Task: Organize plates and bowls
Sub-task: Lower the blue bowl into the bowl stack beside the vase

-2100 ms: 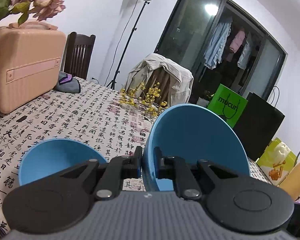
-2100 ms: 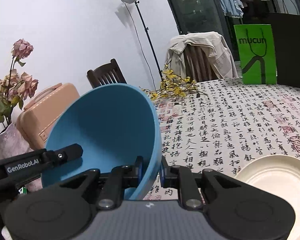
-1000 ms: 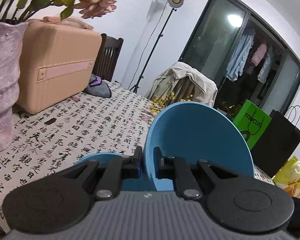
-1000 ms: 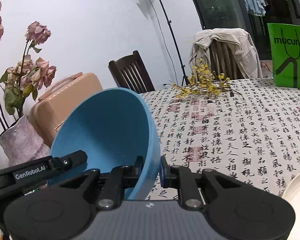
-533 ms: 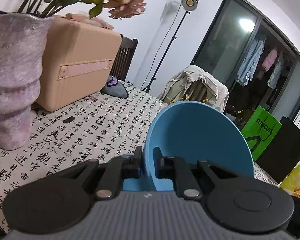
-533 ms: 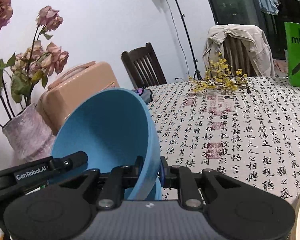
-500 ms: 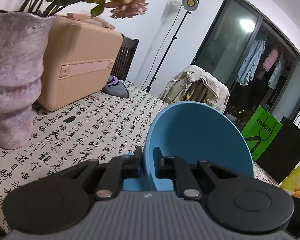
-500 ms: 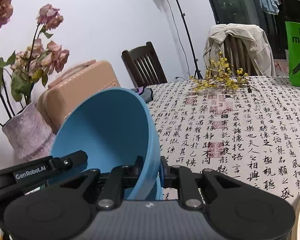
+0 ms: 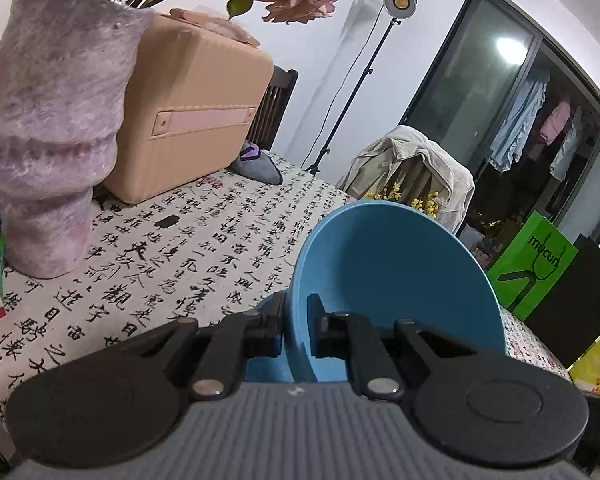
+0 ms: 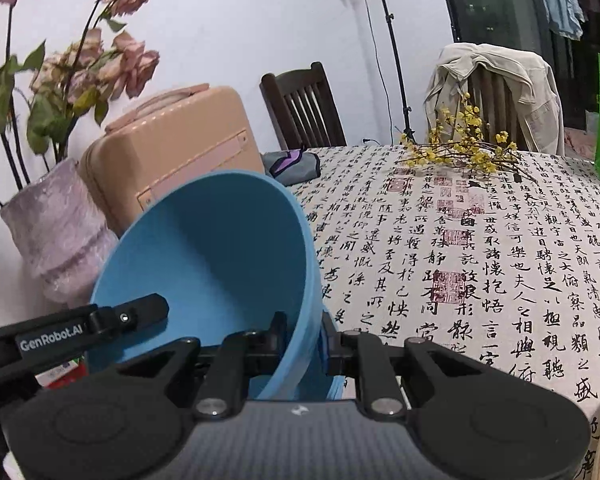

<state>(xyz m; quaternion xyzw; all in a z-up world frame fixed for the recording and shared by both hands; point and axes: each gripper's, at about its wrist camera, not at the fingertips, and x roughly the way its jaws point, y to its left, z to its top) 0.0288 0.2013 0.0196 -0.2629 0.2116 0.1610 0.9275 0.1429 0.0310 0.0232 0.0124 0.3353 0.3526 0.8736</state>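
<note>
on the table (image 9: 204, 240) ahead of me a vase (image 9: 52, 136) stands at the left, a suitcase (image 9: 192, 108) just behind it. a pouch (image 9: 258, 168) lies right of the suitcase, a chair (image 10: 300, 108) behind it. flower sprigs (image 10: 464, 152) lie at the far edge, before a jacket-draped chair (image 10: 496, 92).

Indoor light, fairly even and on the cool side, is coming mostly from overhead. A studio lamp (image 9: 400, 0) on a stand is glowing warm and throwing its stand's soft shadow on the white wall (image 9: 320, 60). A ceiling light is glaring off the dark glass door (image 9: 508, 46). Fisheye is bending both views hard, w/ black corners creeping in at the frame edges. Nearest parts at the bottom are looking a bit soft; the tabletop (image 10: 480, 240) print is reading sharp. No motion blur showing.
</note>
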